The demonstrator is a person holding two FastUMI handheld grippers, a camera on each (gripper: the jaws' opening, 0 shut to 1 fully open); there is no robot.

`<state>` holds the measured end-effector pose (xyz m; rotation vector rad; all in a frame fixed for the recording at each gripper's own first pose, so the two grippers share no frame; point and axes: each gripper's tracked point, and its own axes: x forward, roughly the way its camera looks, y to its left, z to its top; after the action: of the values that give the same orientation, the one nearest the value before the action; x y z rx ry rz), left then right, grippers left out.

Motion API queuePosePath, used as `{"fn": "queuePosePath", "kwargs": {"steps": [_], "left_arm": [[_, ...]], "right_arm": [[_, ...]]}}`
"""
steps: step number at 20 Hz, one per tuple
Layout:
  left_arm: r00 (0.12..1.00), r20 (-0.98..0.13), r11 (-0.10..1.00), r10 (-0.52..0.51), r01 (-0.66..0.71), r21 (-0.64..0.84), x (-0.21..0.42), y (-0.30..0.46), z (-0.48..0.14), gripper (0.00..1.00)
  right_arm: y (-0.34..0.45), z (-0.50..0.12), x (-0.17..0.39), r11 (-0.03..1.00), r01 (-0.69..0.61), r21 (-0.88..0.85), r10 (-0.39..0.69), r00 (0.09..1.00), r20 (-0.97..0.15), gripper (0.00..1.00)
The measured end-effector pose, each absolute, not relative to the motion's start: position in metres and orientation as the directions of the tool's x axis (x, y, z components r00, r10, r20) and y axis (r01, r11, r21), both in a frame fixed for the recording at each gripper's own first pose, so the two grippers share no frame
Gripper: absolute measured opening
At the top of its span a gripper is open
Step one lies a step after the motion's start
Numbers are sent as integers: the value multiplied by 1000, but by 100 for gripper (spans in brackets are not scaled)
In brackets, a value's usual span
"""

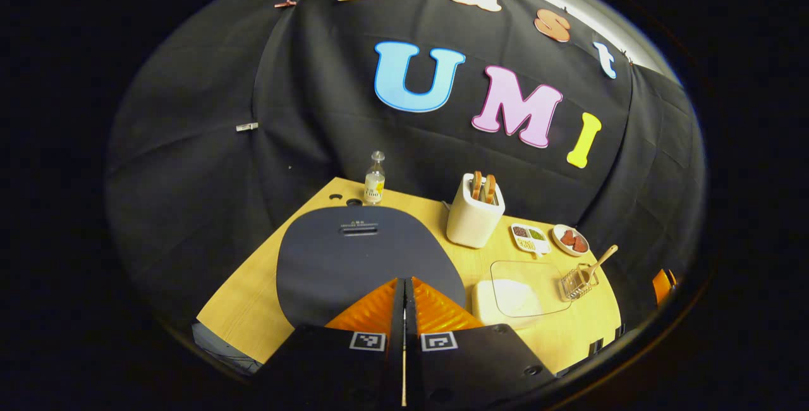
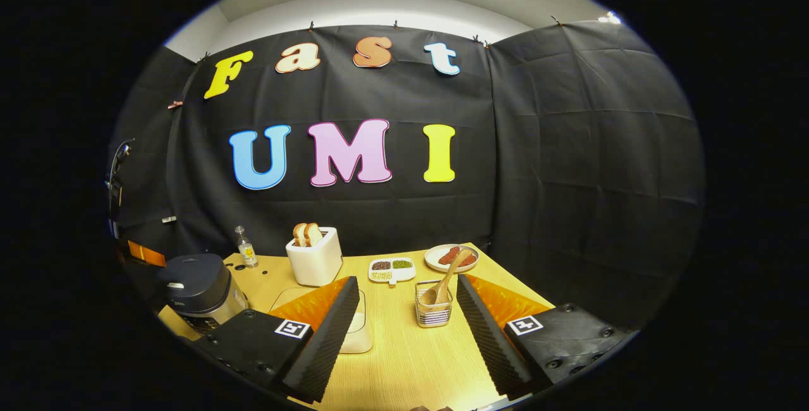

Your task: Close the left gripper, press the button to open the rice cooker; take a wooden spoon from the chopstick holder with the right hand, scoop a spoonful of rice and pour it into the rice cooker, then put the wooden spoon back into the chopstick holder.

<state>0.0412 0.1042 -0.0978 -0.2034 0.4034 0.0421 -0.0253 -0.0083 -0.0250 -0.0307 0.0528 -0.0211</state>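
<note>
In the left gripper view we see the left gripper (image 1: pixel 404 288) at bottom centre, fingers pressed together, hiding the near edge of the rice cooker (image 1: pixel 363 253); its lid is down. At right, the wooden spoon (image 1: pixel 597 263) leans in the chopstick holder (image 1: pixel 574 282).

In the right gripper view the right gripper (image 2: pixel 407 310) is spread wide on either side of the holder (image 2: pixel 433 311) with the spoon (image 2: pixel 444 284). The cooker (image 2: pixel 199 291) sits lower left, and a finger partly covers the rice container (image 2: pixel 360 329) on the worktop (image 2: pixel 411 360).

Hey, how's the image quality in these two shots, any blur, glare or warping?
Left gripper view: sharp, strong fisheye bending the table edge, rice cooker lid evenly lit. Right gripper view: sharp, bright ceiling strip overhead, wooden spoon crisp, no glare.
</note>
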Motion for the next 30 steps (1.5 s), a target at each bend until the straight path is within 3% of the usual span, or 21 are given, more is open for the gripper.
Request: {"fn": "queuePosePath", "kwargs": {"steps": [10, 22, 30], "left_arm": [[872, -489, 975, -18, -92, -202, 46, 106, -139, 7], [877, -480, 989, 12, -82, -125, 46, 106, -151, 7], [924, -370, 983, 96, -148, -113, 41, 109, -113, 4]], "right_arm": [[-8, -37, -19, 999, 27, -41, -31, 995, -92, 97], [11, -48, -17, 998, -35, -50, 27, 990, -137, 97], [-2, -38, -12, 993, -83, -80, 71, 986, -150, 97]]}}
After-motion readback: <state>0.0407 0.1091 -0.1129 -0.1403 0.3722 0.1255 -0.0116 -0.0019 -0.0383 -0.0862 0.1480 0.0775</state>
